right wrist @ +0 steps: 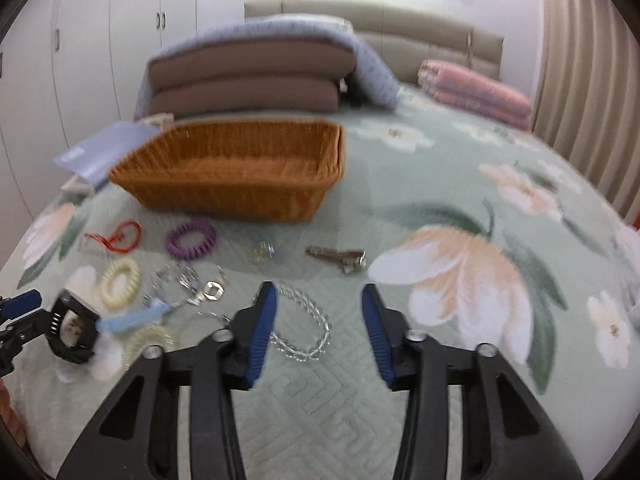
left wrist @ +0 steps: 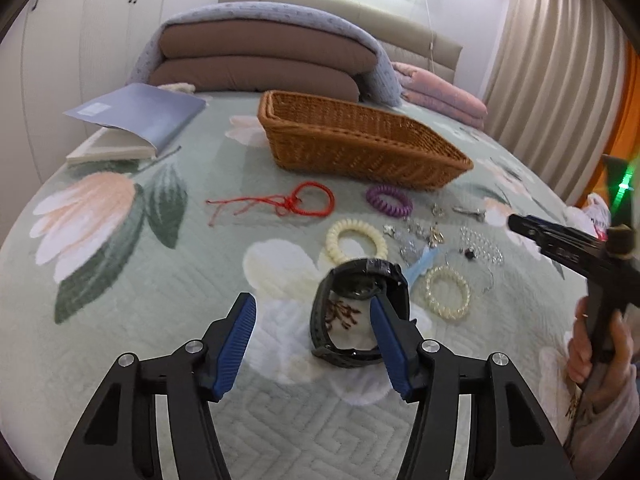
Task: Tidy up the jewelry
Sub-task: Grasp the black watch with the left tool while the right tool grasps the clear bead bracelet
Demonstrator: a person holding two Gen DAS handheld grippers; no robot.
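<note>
on the bed, a watch half-caught and a chain under the jaws

beside the pale coil band (left wrist: 351, 241), the left gripper (left wrist: 314, 334) stands half open around the black watch (left wrist: 360, 312) — one pad inside the strap loop, the other well clear, so nothing is gripped. closing off-centre could flip the watch or drag it into the trinkets.

the right gripper (right wrist: 319, 334) hangs partly open and empty over the clear bead bracelet (right wrist: 304, 328); its left pad could snag it.

counted: one basket (left wrist: 360, 148), no jewelry visible in it; three coil bands — purple, cream, clear; one red cord (left wrist: 296, 200); one watch; small silver pieces too blurred to count.
</note>
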